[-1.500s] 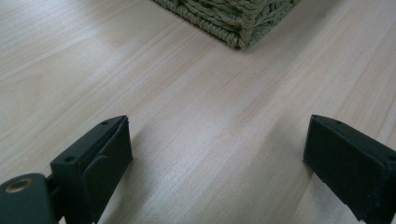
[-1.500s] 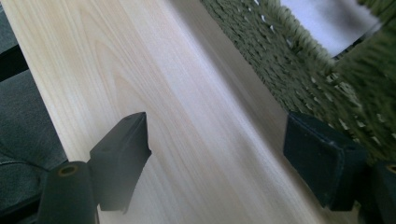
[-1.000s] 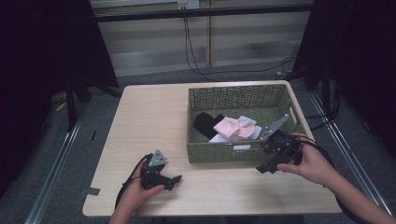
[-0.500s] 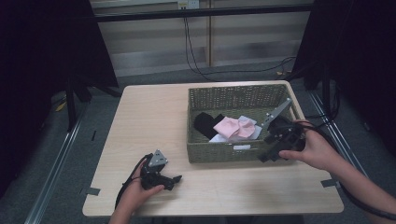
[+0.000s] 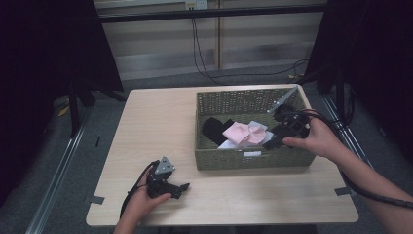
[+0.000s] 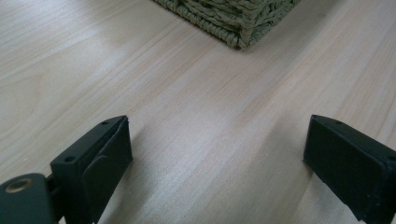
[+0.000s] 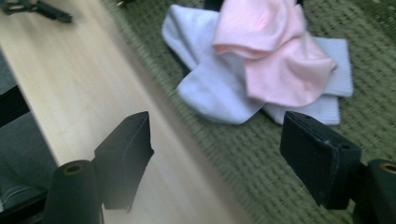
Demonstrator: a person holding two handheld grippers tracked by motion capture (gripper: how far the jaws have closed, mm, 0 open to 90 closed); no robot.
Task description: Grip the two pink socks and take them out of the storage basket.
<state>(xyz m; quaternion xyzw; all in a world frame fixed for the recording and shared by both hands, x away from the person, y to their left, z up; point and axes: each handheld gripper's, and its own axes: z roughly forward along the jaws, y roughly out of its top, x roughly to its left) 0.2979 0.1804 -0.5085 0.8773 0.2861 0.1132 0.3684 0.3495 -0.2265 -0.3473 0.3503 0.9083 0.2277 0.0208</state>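
Cloths lie heaped in the woven basket [image 5: 229, 161] at centre right of the high view: a pink cloth [image 7: 275, 51] on top of white cloths [image 7: 219, 93], a black cloth [image 5: 214, 129] beside them. Hovering over the basket's right end, the right gripper [image 5: 273, 141] has wide, empty jaws, which have just been closing slightly. At lower left, the left gripper [image 5: 182, 187] rests on the table [image 5: 160, 126], jaws spread with nothing between.

High view overhead, facing forward; 2 gripper views close, sharing basket [image 5: 253, 158]

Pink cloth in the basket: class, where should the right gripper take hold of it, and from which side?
Grip the raised fold of the pink cloth from above: it lies bunched on top of the white cloths, and the basket walls block any sideways approach.
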